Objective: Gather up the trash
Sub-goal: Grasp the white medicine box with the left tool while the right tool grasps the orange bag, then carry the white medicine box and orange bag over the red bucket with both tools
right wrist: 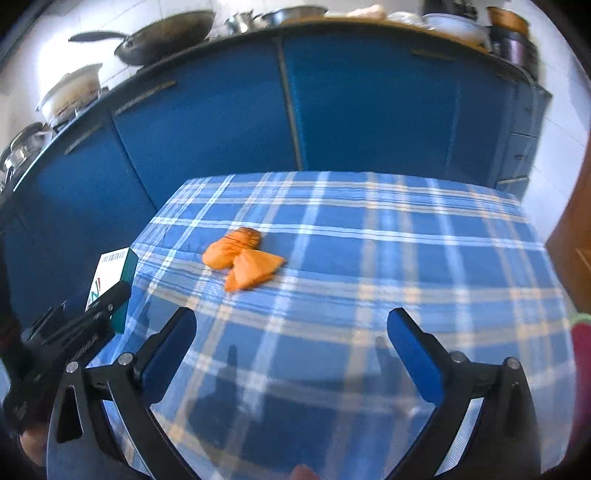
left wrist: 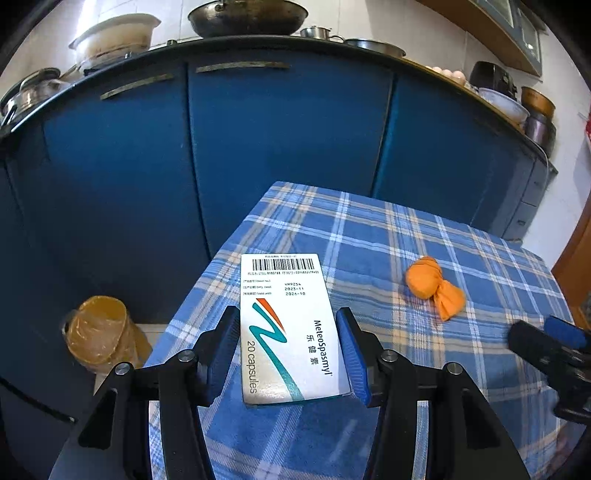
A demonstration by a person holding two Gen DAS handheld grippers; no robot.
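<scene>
Trash on this surface (right wrist: pixel 369 229) is two things: a white medicine box (left wrist: pixel 286 328) and an orange wrapper (right wrist: pixel 242 256) with a twisted end. The medicine box, printed with a barcode and "20 capsules", is between the two blue pads of the left tool (left wrist: pixel 288 354), and the pads press on its long sides, so the left tool is clamped on it. The box is over the near left part of the surface, which is covered with a blue checked cloth. In the right wrist view the box shows at the left edge, with a teal side face, and the left tool around it. The orange wrapper lies flat on the cloth, to the right of the box and a little farther, well apart from both tools. The right tool (right wrist: pixel 291 332) is over the near middle of the surface with its pads wide apart, and only cloth is seen between them. On the floor to the left of the surface stands a bin (left wrist: pixel 101 332) lined with a yellowish bag. Behind the surface are blue cabinet doors (left wrist: pixel 280 147), and on top of them a dark wok (left wrist: pixel 247 16) and several pots.
</scene>
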